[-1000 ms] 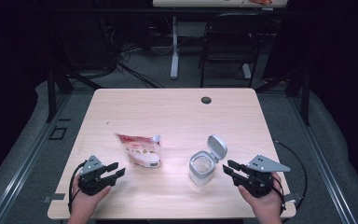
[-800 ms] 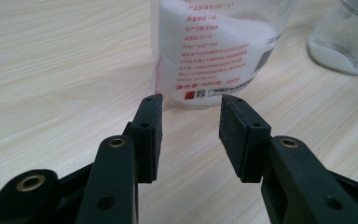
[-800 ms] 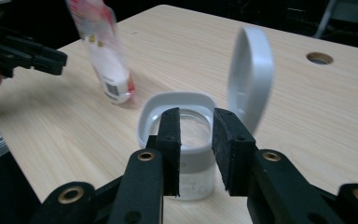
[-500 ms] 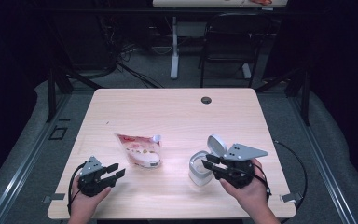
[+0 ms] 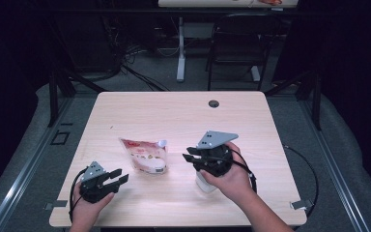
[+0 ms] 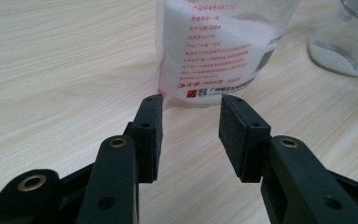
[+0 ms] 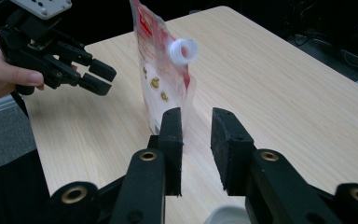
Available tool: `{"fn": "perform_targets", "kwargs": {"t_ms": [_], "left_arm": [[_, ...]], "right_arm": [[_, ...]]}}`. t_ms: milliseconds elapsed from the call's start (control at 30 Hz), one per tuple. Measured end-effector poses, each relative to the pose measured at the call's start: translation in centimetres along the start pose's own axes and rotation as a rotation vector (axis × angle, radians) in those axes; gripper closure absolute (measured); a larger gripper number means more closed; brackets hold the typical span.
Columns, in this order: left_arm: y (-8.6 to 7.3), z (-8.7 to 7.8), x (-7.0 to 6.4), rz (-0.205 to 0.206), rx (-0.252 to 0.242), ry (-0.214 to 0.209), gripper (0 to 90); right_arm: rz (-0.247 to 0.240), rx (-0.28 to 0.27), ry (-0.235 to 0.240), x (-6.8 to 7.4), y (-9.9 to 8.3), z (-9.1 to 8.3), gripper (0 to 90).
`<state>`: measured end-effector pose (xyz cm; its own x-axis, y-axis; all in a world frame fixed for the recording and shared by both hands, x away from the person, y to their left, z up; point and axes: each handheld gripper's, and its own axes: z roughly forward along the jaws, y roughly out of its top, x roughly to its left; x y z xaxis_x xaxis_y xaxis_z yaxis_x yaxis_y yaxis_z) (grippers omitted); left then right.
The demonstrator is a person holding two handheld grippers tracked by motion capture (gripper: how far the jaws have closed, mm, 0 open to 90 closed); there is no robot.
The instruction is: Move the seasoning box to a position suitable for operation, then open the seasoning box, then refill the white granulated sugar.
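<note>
Spouted pouch (image 5: pixel 145 155) lies on the light wooden table (image 5: pixel 174 116), left of centre, between the two grippers. Clear plastic with red print; white powder or granules show through the lower part. White screw spout (image 5: pixel 162 143) at the top corner, no cap visible on it. In the left gripper view the pouch (image 6: pixel 214 46) shows lines of red text and a small code patch on its back face, its bottom edge resting on the wood just beyond the jaw tips. In the right gripper view the pouch (image 7: pixel 161 74) has red top and small gold marks, with the open white spout (image 7: pixel 182 50) facing the camera.

Left gripper (image 5: pixel 117 177) sits near the table's front left edge, held low, jaws parted by a moderate gap, nothing between them; not touching the pouch.

Right gripper (image 5: pixel 189 159) is held above a clear jar (image 5: pixel 206 183) with white contents at its bottom; jaws parted, gripping nothing, pointing toward the pouch. The same jar (image 6: pixel 345 37) appears at the upper right of the left gripper view, standing apart from the pouch.
</note>
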<state>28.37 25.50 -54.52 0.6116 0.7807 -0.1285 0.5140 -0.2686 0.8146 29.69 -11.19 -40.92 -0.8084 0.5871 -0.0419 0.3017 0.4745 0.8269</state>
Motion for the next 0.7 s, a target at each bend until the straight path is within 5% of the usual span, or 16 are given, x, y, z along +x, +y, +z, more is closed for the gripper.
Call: {"fn": "perform_targets", "kwargs": {"t_ms": [300,700], "left_arm": [[0.2,0.1,0.0,0.003,-0.001,-0.013,63.5],[0.2,0.1,0.1,-0.002,-0.004,-0.013,63.0]], "right_arm": [[-0.011,0.048,0.047,-0.5,2.8,3.0,75.3],[0.0,0.022,0.104,-0.5,5.0,5.7,71.9]]}}
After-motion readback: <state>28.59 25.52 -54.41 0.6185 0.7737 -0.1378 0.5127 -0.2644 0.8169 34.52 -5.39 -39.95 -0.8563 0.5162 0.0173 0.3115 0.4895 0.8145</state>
